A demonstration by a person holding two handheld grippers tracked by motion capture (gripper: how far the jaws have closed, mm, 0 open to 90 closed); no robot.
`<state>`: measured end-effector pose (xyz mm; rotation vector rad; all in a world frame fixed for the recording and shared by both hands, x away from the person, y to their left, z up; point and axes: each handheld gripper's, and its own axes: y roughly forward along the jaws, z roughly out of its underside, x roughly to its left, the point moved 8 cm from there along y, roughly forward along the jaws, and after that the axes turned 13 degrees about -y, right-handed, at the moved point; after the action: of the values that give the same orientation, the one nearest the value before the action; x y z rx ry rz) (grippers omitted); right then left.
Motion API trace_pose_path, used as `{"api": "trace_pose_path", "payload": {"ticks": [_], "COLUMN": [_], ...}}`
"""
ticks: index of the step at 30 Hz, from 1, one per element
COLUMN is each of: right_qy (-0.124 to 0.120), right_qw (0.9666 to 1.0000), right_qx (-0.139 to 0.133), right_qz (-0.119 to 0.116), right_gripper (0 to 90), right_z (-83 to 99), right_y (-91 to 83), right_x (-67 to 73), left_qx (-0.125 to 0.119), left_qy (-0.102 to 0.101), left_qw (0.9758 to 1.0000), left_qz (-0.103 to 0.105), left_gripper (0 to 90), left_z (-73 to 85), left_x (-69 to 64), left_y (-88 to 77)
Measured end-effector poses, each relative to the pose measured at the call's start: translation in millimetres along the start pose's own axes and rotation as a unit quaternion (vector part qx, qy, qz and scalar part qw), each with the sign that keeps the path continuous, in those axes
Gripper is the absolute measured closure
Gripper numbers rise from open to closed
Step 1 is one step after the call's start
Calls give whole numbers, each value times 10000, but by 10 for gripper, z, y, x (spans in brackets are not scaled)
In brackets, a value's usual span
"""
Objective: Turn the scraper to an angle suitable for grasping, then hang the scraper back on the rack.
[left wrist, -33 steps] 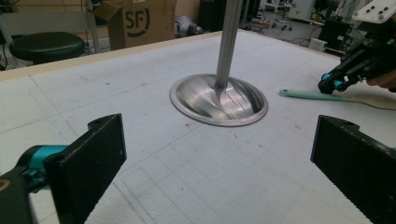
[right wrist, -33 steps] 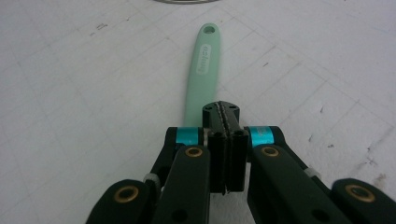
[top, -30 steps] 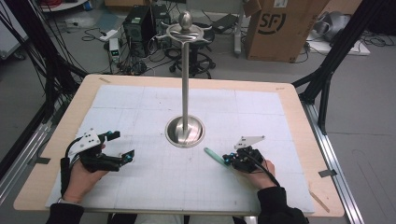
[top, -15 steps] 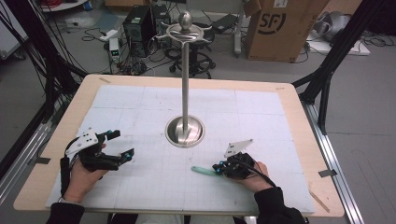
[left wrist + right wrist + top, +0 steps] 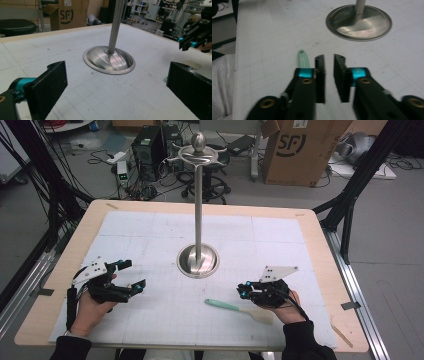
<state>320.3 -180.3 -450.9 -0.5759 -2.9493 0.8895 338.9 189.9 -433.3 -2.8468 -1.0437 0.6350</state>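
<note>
At the left edge of the surface (image 5: 310,222) our left gripper (image 5: 131,276) rests with fingers spread wide, empty. The metal stand (image 5: 198,210) rises mid-surface with nothing hung on it. The mint spatula (image 5: 239,309) lies flat near the front edge, just beside our right gripper (image 5: 242,291), whose fingers are nearly closed on nothing, so hanging it, if that's the aim, remains undone.

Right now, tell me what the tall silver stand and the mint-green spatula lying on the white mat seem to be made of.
The tall silver stand looks like polished metal, probably steel: its round dished base shines and mirrors the pole. The mint-green spatula has a matte handle, likely plastic or silicone, and a pale tan blade that could be wood or silicone; it is too small to tell.
</note>
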Motion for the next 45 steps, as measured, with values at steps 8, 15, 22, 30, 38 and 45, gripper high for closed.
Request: {"api": "trace_pose_path", "payload": {"ticks": [8,15,22,30,38,45], "right_qy": [363,592,497,-66,-275,-797], "right_qw": [9992,9982,9986,9978,9880,9591], "right_qx": [-160,-62,162,649,1426,2555], "right_qz": [-65,54,89,-66,-530,-920], "right_gripper": [429,83,5,6,62,192], "right_z": [161,175,199,121,167,253], "right_y": [-193,-305,-255,-125,44,144], "right_x": [-90,-101,-92,-15,88,148], "left_qx": [4,-9,37,79,91,39], "left_qy": [-5,20,46,106,137,165], "left_qw": [10000,10000,10000,9999,9998,9998], "left_qz": [-28,-62,-78,-89,-94,-95], "left_gripper": [38,38,38,38,38,39], "left_z": [5,-1,13,23,30,12], "left_x": [20,25,16,-6,-27,-27], "left_y": [17,18,16,10,2,-14]}}
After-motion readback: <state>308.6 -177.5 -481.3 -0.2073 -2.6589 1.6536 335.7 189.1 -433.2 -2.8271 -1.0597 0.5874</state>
